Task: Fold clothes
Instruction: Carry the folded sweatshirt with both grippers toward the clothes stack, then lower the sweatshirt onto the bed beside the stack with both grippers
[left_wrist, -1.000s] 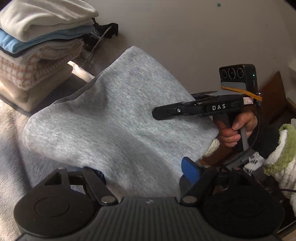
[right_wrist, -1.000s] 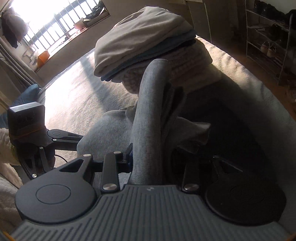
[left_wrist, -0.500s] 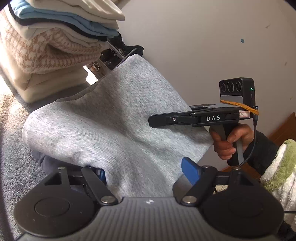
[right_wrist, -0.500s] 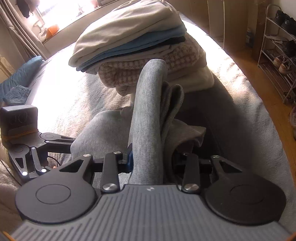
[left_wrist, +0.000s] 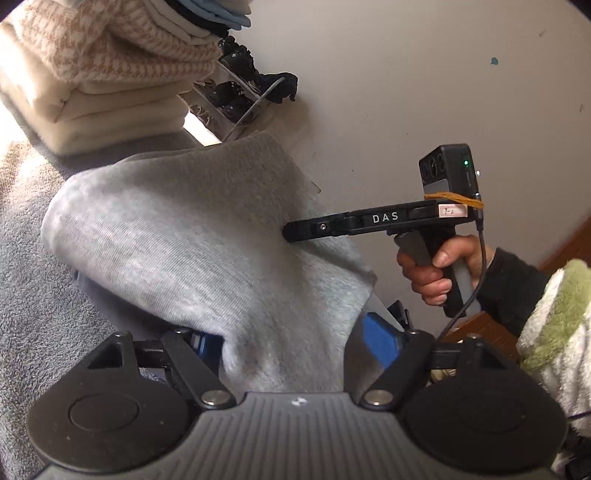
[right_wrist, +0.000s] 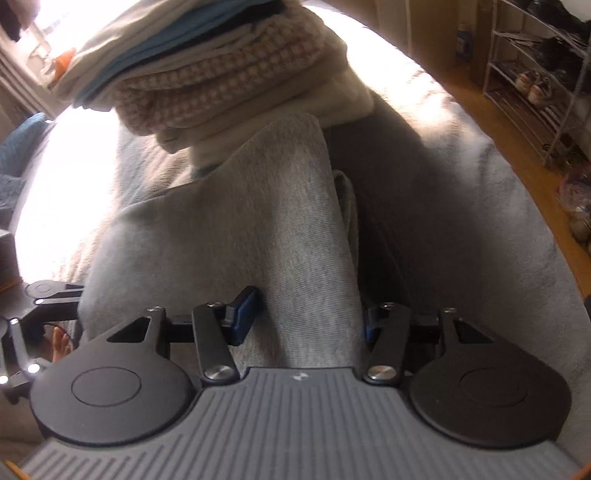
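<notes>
A folded grey sweatshirt lies low over the grey bed cover, in front of a stack of folded clothes. My left gripper has the sweatshirt's near edge between its wide-set blue pads; the right pad's face shows bare. My right gripper pokes into the cloth's right side, held by a hand. In the right wrist view its jaws are opening, and the sweatshirt's fold still runs between the pads. The left pad stands just off the cloth.
The stack of folded clothes stands right behind the sweatshirt on the bed cover. A shoe rack stands on the wooden floor beyond the bed's right edge. A fluffy white and green sleeve hangs at the right.
Both grippers have sunk toward the bed with the sweatshirt, closer to the stack. The right gripper's jaws, clamped on the fold before, have spread apart. The left jaws look unchanged.
</notes>
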